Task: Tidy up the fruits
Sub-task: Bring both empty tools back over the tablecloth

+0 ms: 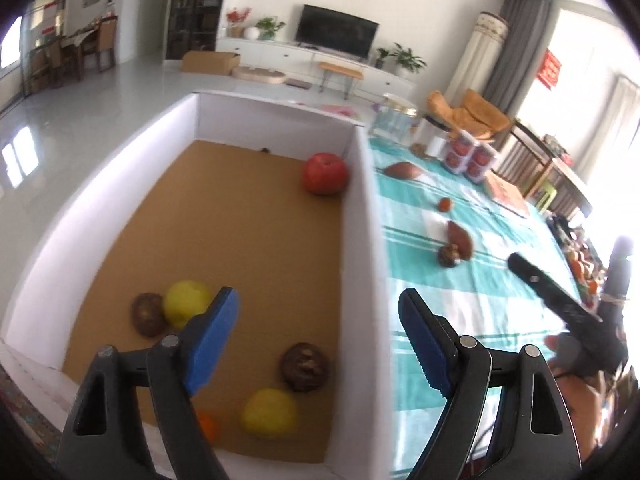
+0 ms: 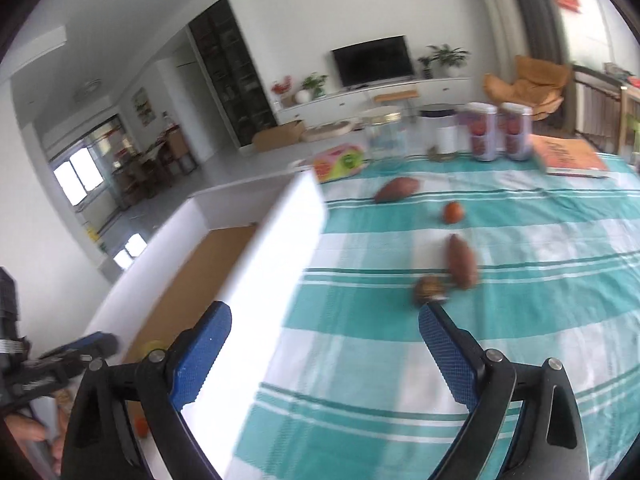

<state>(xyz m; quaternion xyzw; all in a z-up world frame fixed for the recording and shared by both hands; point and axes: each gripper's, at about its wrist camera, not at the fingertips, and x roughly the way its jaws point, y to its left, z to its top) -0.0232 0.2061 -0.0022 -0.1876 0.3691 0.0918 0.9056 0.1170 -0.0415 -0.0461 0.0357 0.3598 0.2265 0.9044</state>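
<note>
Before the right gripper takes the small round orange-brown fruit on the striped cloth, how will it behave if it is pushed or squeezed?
The small orange-brown fruit looks nearly round, so a push would probably roll it along the striped tablecloth. It stands free of the sweet potato, so nothing would stop it. It seems light, and the open right gripper is far wider than it; its firmness cannot be judged.

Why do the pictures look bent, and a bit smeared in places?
Both views use fisheye lenses, so straight edges bow and the corners go dark. In the right wrist view the white box wall is streaked with motion blur; in the left wrist view window glare whitens the right edge, and the near lemon looks soft.
</note>
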